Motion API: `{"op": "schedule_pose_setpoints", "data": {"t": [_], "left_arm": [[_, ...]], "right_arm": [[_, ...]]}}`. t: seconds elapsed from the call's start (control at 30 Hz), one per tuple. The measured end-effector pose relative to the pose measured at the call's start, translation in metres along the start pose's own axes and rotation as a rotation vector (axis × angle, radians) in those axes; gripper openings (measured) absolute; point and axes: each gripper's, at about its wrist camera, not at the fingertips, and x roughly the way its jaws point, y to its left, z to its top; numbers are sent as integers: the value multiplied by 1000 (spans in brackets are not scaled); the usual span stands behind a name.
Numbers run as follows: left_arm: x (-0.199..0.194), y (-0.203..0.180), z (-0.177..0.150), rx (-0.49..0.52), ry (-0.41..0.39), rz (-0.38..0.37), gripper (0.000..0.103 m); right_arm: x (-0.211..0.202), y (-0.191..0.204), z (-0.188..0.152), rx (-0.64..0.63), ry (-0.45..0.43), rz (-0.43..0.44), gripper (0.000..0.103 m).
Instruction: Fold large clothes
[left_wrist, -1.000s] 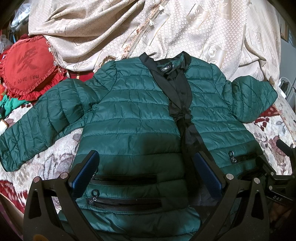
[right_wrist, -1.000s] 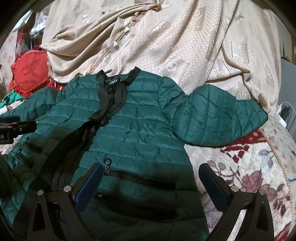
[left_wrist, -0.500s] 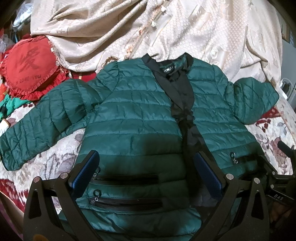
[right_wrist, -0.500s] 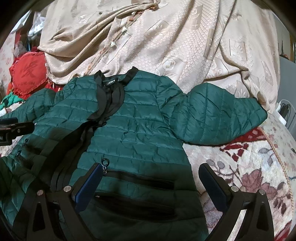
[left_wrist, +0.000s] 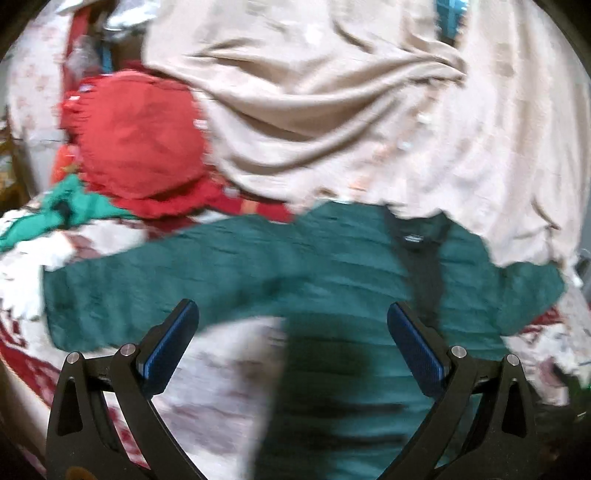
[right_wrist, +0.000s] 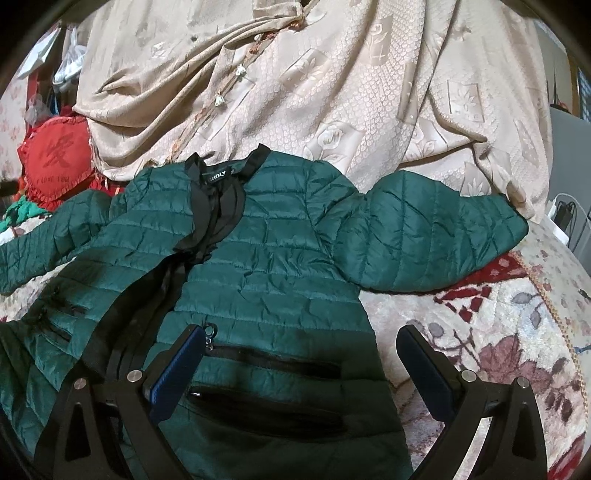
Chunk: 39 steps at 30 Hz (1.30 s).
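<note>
1. The jacket (right_wrist: 266, 258) lies front-up and spread flat on the bed (right_wrist: 498, 332), sleeves out to each side, ready for folding.
2. My left gripper (left_wrist: 291, 343) has its fingers wide apart, holding nothing; its view is blurred, facing the left sleeve (left_wrist: 147, 280).
3. My right gripper (right_wrist: 303, 365) is equally wide and empty, straddling the hem pockets.
4. I judge the sleeves fold in first.

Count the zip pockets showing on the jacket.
4. Right wrist view: two stacked on the near front panel; two on the far panel at left, partly hidden in folds. More may be hidden.
</note>
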Motion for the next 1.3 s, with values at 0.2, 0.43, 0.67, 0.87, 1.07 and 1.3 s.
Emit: {"op": "schedule_pose_setpoints", "data": {"t": [0.2,0.43,0.67,0.87,1.07,1.3], "left_arm": [[28,147,-58,-225,44,123,102],[38,266,-120,-467,-11,193,102],[61,287,-120,-568,-80,147,103],[62,282,-126,-570,-152,-86,103],[71,297,-129,-632,-124,-80,102],[53,287,-104,-550,-218,-195,102]], "right_arm": [[1,5,0,-24,7,-1,102],[9,15,-2,-63,30,0,102],[17,20,-4,-87,61,-3,102],[19,23,-5,-105,71,-2,102],[20,25,-6,-109,72,-2,102],[21,27,-7,-114,74,0,102]]}}
